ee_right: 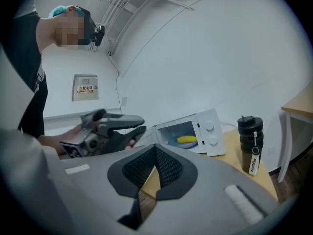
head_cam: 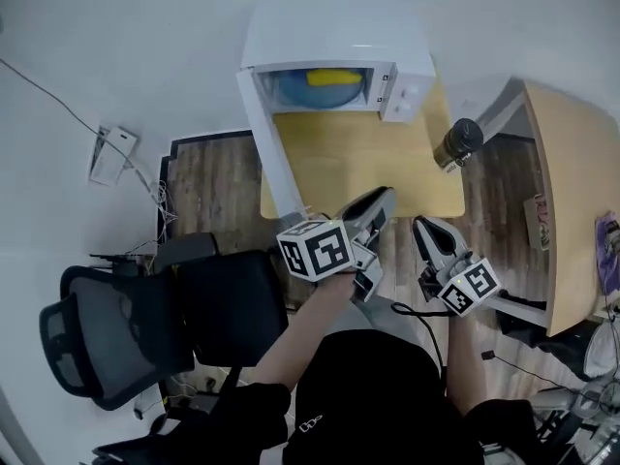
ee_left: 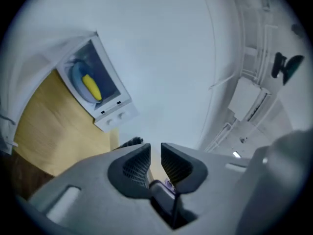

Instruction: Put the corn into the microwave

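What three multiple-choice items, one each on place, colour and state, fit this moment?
1. Where is the corn?
A. in a basket
B. in the microwave
C. in a pan

2. What colour is the plate under the corn?
A. blue
B. red
C. black

3. How is the microwave's door?
A. shut
B. taken off
C. open

Answers:
1 B: the yellow cob lies inside the cavity.
2 A: a blue rim shows round the cob.
3 C: the door stands swung out over the table edge and the cavity is in plain sight.
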Demonstrator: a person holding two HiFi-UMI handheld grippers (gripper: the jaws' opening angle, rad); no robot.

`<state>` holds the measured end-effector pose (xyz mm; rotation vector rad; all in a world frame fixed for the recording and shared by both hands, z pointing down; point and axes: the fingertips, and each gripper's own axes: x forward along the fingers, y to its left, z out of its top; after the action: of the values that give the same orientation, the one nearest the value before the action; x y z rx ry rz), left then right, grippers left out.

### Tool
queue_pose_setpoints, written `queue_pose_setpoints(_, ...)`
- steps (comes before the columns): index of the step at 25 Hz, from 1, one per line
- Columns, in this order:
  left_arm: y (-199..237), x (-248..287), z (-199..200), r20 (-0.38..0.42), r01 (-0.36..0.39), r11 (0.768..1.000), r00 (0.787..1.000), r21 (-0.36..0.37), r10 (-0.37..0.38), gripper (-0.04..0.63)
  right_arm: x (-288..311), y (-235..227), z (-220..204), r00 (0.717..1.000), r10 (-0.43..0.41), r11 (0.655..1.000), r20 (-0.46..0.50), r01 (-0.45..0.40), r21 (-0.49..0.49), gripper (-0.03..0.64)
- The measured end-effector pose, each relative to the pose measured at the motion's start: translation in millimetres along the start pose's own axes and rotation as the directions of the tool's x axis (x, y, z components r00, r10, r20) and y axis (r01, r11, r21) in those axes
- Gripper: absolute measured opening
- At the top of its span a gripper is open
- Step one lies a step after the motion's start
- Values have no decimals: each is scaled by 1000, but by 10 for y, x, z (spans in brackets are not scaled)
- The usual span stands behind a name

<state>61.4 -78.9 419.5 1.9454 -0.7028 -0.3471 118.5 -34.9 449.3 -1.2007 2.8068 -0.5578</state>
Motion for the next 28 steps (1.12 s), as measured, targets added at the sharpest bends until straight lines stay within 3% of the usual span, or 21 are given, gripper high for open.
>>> queue_pose_setpoints(3, -359, -306, 43, 45, -1, 992, 999, 126, -4, 14, 90, -37, 86, 999, -31, 999, 19, 32, -19, 5)
queue_pose_setpoints(6, -377, -614, 150, 127, -101, 966, 989, 236, 72, 2, 319, -57, 15, 999, -45, 999, 12, 45, -24, 5)
queue_pose_setpoints(8, -262, -806, 149, 161, -179, 951, 977, 251, 141, 2, 494, -8, -18, 1000, -26, 999, 5, 26, -46, 5)
queue_pose_setpoints(9, -190, -904, 133, 167, -210, 947, 971, 244, 172, 2, 592, 44, -19, 1000, -3, 998, 1, 3, -64, 7)
queue_pose_setpoints(13, 123, -1328, 102, 204, -292, 944, 944, 156, 259, 2, 1038, 237, 26, 992, 118, 975, -54, -126, -183, 152)
queue_pose_setpoints(16, 333, -1596, 83, 232, -343, 935, 920, 90, 315, 2, 1301, 235, 91, 982, 155, 947, -110, -179, -266, 203)
queue_pose_setpoints(20, 452, -1894, 120, 265, -376, 926, 897, 32, 355, 2, 1554, 40, 142, 984, 95, 933, -152, -142, -331, 216)
queue_pose_setpoints(23, 580, -2073, 182, 287, -400, 917, 877, -8, 385, 2, 1641, -222, 197, 989, 15, 933, -144, -65, -353, 156)
queue_pose_setpoints(26, 723, -2182, 247, 301, -428, 903, 857, -37, 418, 2, 1684, -360, 254, 986, 11, 923, -164, -73, -378, 158)
queue_pose_setpoints(28, 758, -2170, 260, 300, -430, 902, 855, -45, 423, 2, 1702, -465, 291, 986, -10, 914, -168, -60, -402, 161)
